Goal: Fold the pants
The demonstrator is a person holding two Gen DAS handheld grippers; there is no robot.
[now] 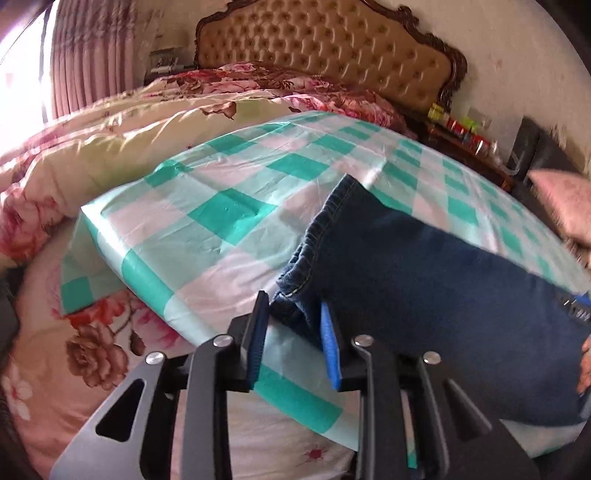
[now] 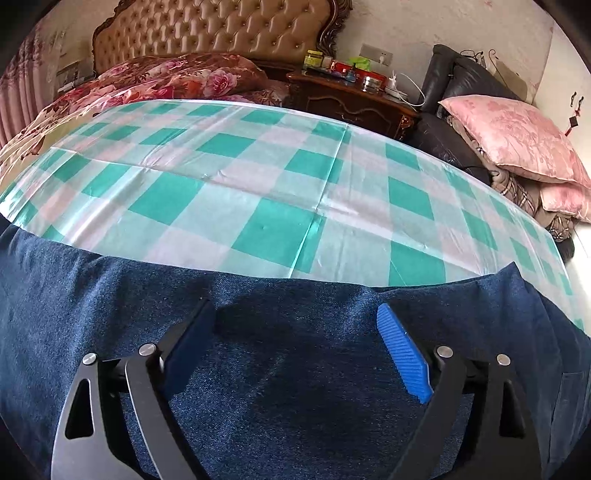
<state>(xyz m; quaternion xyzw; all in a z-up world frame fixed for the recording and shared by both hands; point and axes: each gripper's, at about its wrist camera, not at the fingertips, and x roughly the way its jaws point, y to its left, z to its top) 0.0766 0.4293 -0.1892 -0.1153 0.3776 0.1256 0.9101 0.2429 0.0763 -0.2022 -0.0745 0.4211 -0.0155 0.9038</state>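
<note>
Dark blue jeans (image 1: 424, 266) lie on a green-and-white checked sheet (image 1: 229, 206) spread over the bed. In the left wrist view the hem end of the legs points toward my left gripper (image 1: 293, 314), whose blue-padded jaws stand open around the near hem corner. In the right wrist view the jeans (image 2: 280, 369) fill the lower half. My right gripper (image 2: 295, 317) is wide open just above the denim, holding nothing. The other gripper shows at the right edge of the left wrist view (image 1: 576, 306).
A floral quilt (image 1: 110, 147) is bunched at the left and toward the tufted headboard (image 2: 207, 33). A wooden nightstand (image 2: 351, 96) with jars stands right of the bed. Pink pillows (image 2: 517, 136) are piled on a dark seat at the far right.
</note>
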